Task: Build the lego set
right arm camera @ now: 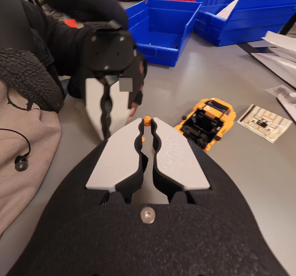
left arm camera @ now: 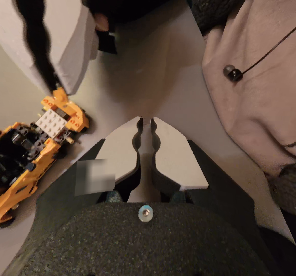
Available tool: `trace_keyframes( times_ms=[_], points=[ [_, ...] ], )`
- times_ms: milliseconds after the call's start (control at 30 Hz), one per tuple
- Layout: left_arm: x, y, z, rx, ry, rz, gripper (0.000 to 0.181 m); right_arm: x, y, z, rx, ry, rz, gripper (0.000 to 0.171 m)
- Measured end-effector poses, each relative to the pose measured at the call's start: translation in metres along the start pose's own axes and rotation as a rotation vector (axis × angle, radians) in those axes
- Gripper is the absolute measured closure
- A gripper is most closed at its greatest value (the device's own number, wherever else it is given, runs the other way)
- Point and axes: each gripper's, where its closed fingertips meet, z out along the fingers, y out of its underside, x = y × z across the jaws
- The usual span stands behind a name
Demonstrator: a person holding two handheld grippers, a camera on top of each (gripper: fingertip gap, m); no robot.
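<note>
My right gripper (right arm camera: 147, 120) is shut on a small orange Lego piece (right arm camera: 147, 122), held at its fingertips above the grey table (right arm camera: 200, 82). The partly built orange and black Lego car (right arm camera: 206, 124) lies on the table just to the right of it. My left gripper (left arm camera: 146, 119) has its jaws nearly together with nothing between them, pointing at bare table beside a person's sweatshirt. The car (left arm camera: 40, 140) lies to its left, with a white studded block showing on it. The left gripper (right arm camera: 105, 108) also shows blurred in the right wrist view. The right gripper (left arm camera: 53, 88) shows blurred in the left wrist view.
Several blue bins (right arm camera: 161, 32) stand at the back of the table. A sticker sheet (right arm camera: 264, 122) lies right of the car, with a booklet (right arm camera: 281, 56) and a plastic bag (right arm camera: 285, 95) beyond. A person's beige sweatshirt (left arm camera: 249, 91) with a cord end borders the near side. The left gripper's tips are roughly 8 cm from the right gripper's.
</note>
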Motion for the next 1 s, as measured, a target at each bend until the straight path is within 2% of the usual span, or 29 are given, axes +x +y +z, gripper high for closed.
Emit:
trace_keyframes(
  times_ms=[267,700,800,933,1000],
  points=[
    [0.009,0.005,0.009,-0.040,0.050,0.014,0.172,0.013,-0.011,-0.019,0.048,0.061,0.006,0.164],
    [0.006,0.014,0.014,-0.092,0.037,-0.005,0.174,0.006,-0.009,-0.015,0.047,0.023,-0.003,0.164],
    [-0.005,-0.002,-0.001,0.032,0.019,-0.067,0.174,0.003,-0.010,-0.014,0.057,0.008,-0.007,0.164],
    [-0.036,-0.037,-0.042,0.305,-0.093,-0.199,0.174,-0.001,-0.010,-0.010,0.078,-0.012,0.005,0.164],
    [-0.047,-0.047,-0.055,0.389,-0.148,-0.234,0.174,-0.005,-0.013,-0.007,0.098,-0.021,0.010,0.163]
  ],
)
